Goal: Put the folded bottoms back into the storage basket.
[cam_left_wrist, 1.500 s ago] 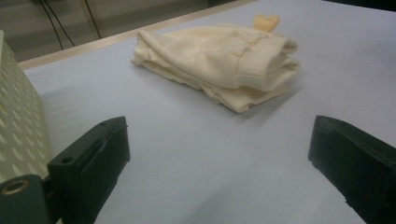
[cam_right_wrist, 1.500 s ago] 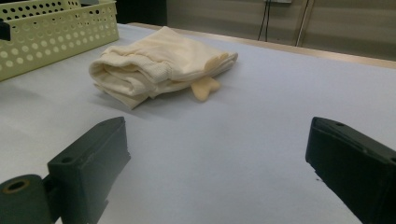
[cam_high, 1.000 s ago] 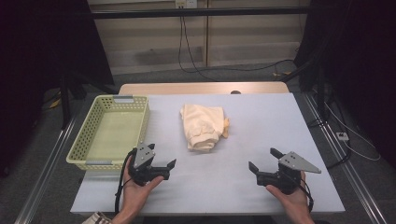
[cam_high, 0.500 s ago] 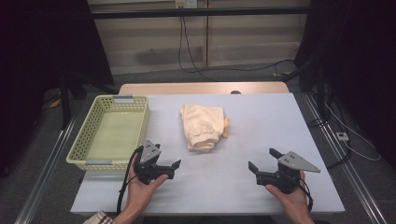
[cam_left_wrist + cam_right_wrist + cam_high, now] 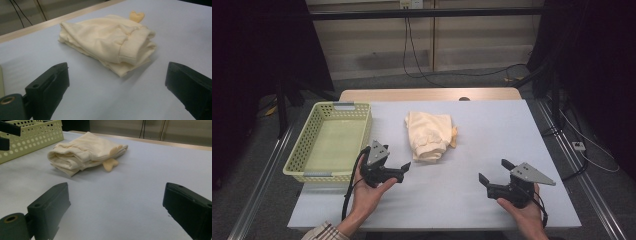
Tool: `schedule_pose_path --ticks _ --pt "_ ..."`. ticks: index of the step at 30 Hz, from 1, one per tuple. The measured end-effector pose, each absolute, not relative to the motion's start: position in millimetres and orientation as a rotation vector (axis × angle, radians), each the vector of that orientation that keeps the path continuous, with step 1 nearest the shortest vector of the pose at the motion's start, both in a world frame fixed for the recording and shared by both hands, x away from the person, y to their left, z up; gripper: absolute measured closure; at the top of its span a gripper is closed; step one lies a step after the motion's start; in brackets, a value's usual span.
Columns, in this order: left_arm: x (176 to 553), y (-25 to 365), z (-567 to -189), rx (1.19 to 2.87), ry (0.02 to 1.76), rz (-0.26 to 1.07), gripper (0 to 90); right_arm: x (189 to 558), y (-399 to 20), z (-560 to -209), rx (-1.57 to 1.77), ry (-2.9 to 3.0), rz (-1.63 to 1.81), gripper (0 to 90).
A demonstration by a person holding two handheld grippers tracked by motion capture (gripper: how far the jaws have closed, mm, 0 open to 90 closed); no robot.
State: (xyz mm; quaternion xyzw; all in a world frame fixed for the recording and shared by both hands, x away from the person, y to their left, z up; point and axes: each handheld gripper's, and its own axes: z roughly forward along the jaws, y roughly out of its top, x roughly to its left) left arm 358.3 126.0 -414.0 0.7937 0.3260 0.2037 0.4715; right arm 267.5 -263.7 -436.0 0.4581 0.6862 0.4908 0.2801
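A folded cream garment (image 5: 429,135) lies near the middle of the table (image 5: 492,125), just right of the green basket (image 5: 331,140) and apart from it. Its long axis runs from the far edge toward the person, with the ribbed cuff end nearest the person and a small yellow tab (image 5: 454,136) sticking out on its right side. The left gripper (image 5: 403,167) sits just short of the garment's near end, jaws wide apart and holding nothing. The right gripper (image 5: 494,172) hovers well to the right, jaws also spread wide and empty
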Motion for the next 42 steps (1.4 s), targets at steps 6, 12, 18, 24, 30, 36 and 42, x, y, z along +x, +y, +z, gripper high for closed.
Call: schedule_pose_path --ticks 6,12,18,24,30,36,42 --pt "371 123 -412 1.917 0.831 0.481 5.9 268 -262 -436 1.221 1.844 1.315 6.7" --pt "387 110 -413 1.947 0.837 0.481 5.6 269 -261 -436 1.218 1.855 1.314 6.6" --pt "395 99 -409 1.954 0.817 0.49 5.7 270 -263 -437 1.223 1.848 1.316 6.6" --pt "409 92 -406 1.971 0.839 0.498 5.6 270 -263 -437 1.227 1.847 1.316 6.7" --pt "417 91 -404 1.942 0.856 0.51 6.3 271 -262 -437 1.225 1.848 1.313 6.7" --pt "431 89 -411 1.972 0.922 0.469 5.5 271 -262 -437 1.227 1.849 1.314 6.7" --pt "443 82 -414 1.991 0.945 0.455 6.4 273 -261 -438 1.216 1.86 1.314 6.6"
